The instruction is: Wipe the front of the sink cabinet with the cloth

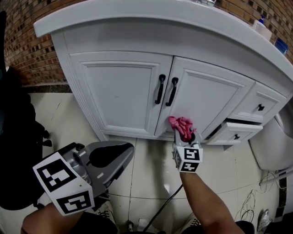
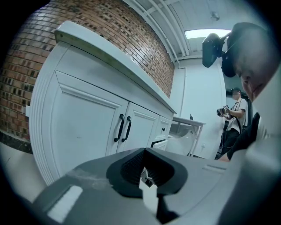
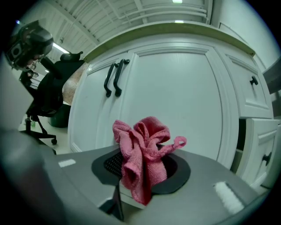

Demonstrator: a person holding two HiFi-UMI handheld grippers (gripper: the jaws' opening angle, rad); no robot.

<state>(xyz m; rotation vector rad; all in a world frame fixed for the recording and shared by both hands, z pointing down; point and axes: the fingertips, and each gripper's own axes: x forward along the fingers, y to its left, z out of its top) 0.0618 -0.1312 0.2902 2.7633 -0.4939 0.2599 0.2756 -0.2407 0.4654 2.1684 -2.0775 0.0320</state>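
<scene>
Two tongs: right tongs [image 1: 185,136] grip cloth [image 3: 142,149]; left tongs [image 2: 145,175] closed, empty.
Advice: press cloth flat on cabinet door [image 1: 206,100], even strokes.

Cloth [image 1: 182,126] is pink-red, and it's the only bright colour here. The cabinet [image 1: 119,91] and top [image 1: 151,13] are plain white with black handles [image 1: 160,89] and black knobs [image 1: 260,108]. The left gripper [image 1: 128,151] and right gripper [image 1: 187,137] have grey bodies with black ribbed pads, and their cubes [image 1: 64,185] are white with black square markers. Wall [image 1: 27,41] is red-brown brick with pale mortar lines, floor [image 1: 151,173] is cream tile with dark grout, chair [image 1: 16,137] is black.
</scene>
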